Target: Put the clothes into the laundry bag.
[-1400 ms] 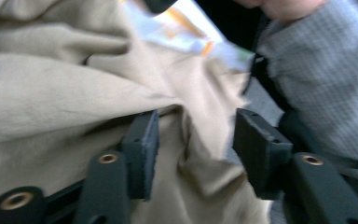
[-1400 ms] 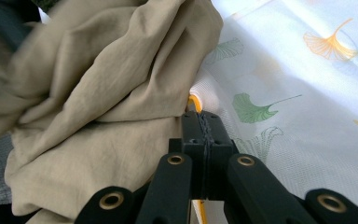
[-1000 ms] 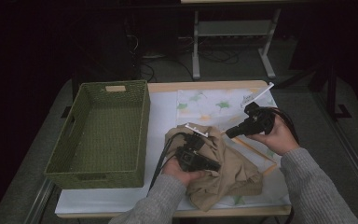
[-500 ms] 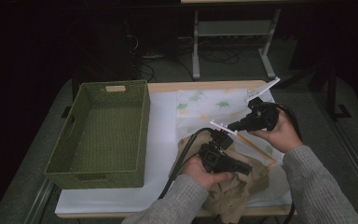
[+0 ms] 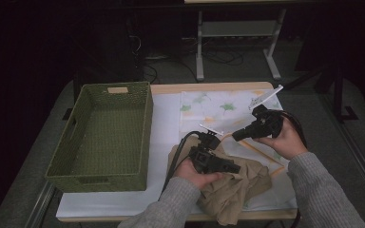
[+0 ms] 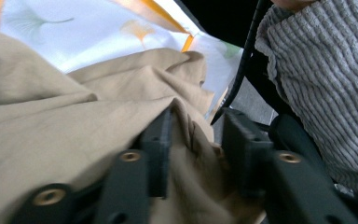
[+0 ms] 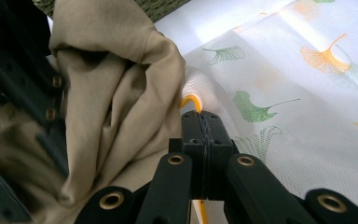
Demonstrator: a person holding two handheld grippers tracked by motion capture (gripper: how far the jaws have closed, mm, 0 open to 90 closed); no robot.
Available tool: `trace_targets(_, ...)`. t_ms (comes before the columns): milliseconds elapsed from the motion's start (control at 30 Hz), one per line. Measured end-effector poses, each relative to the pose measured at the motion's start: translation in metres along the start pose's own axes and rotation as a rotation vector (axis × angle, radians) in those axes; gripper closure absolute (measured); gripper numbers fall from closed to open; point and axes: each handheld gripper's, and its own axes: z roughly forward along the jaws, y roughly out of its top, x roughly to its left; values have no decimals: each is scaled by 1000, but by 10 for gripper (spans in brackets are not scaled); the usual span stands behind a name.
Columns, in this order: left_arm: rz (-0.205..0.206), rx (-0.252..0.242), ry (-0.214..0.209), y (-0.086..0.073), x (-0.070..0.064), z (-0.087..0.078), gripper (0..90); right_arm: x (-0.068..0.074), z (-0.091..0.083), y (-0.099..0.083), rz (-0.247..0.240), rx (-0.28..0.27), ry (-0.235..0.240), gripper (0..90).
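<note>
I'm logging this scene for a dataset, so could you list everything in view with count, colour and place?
basket: one, green woven, empty, left part of the table.
printed cloth: one, white with green and orange leaf motifs and an orange border, spread on the right part.
tan garment: one, beige, crumpled at the near edge, lying on the printed cloth.
table: one, white top with a wooden rim.
left gripper: black, jaws apart around a tan fold.
right gripper: black, jaws shut on the printed cloth's orange-edged fold.
sleeves: two, grey knit, bottom.
</note>
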Motion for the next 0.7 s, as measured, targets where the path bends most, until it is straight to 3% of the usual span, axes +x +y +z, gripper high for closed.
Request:
trace_targets(167,-18,-10,71,-7,9,-18,462,1,0,0,-1,1,-2,894)
trace_targets(233,-49,25,71,-12,16,-15,400,2,2,1,-5,2,-1,894)
trace_targets(333,-56,99,75,-25,24,-2,383,2,2,2,-3,4,-1,894)
trace_targets(400,-58,112,90,-30,27,6,386,3,3,3,-3,6,-1,894)
trace_targets(500,-58,124,138,-33,30,15,440,4,4,3,-7,14,1,894)
trace_targets(533,-50,128,148,-33,31,18,495,4,5,4,-13,11,1,894)
trace_targets(633,-46,97,122,-33,33,23,833,8,6,5,-18,18,8,894)
trace_targets(700,-56,54,78,-29,35,20,863,10,6,7,-29,17,11,894)
